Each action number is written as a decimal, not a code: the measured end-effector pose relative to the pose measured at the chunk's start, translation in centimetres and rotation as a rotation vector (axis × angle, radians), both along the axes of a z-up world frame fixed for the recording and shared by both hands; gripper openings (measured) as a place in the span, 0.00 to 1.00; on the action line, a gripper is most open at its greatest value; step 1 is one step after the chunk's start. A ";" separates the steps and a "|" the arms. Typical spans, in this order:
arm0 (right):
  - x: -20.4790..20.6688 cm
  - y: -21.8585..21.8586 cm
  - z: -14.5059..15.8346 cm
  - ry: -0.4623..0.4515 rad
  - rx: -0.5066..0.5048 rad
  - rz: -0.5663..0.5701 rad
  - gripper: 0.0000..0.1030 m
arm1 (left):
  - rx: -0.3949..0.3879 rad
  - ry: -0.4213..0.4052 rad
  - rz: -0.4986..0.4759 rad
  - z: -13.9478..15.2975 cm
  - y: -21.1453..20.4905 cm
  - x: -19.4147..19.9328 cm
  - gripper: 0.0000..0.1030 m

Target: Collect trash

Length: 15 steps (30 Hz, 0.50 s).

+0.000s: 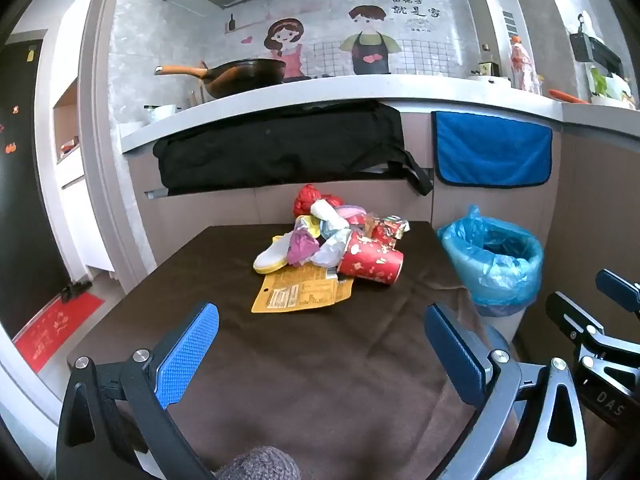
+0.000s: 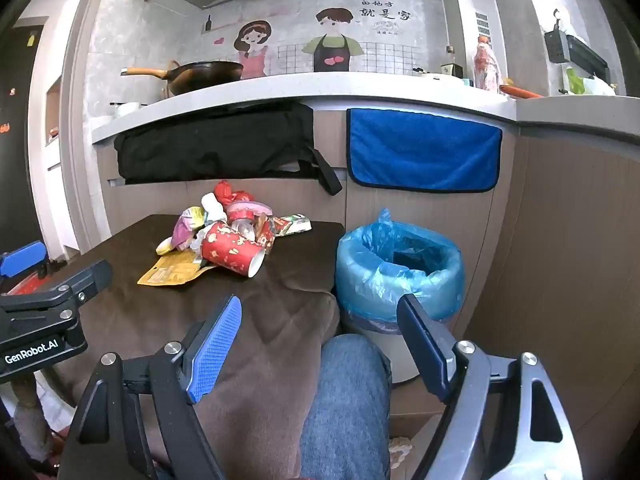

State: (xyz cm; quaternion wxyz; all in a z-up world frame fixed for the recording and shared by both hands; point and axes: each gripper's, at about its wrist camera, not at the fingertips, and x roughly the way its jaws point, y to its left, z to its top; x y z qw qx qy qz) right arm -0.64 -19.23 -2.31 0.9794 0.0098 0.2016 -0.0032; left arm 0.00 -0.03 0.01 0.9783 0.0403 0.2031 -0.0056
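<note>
A heap of trash (image 1: 332, 232) lies at the far middle of a table under a brown cloth (image 1: 312, 352): a red paper cup (image 1: 370, 260) on its side, a yellow flat packet (image 1: 302, 292), a white and yellow piece (image 1: 272, 258), crumpled wrappers and a red bag. To the table's right stands a bin lined with a blue bag (image 1: 494, 266). My left gripper (image 1: 320, 320) hovers open over the near cloth, well short of the heap. My right gripper (image 2: 320, 316) is open too, above the table's right edge and a jeans-clad knee (image 2: 348, 400), with the bin (image 2: 400, 268) just ahead.
A kitchen counter (image 1: 320, 92) runs behind the table, with a wok (image 1: 240, 76) on it and a black bag (image 1: 280, 148) and blue towel (image 1: 494, 152) hanging below. A red floor mat (image 1: 56, 332) lies at the left. Bare cloth separates grippers from heap.
</note>
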 end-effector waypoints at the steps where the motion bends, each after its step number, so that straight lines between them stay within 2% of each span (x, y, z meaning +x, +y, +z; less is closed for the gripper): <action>1: 0.0 0.0 0.0 0.001 0.002 -0.002 0.75 | 0.001 -0.001 0.000 0.0 0.0 0.0 0.99; 15: 0.2 0.1 0.0 -0.015 0.018 0.006 0.75 | -0.009 0.006 0.012 0.2 0.3 0.0 0.99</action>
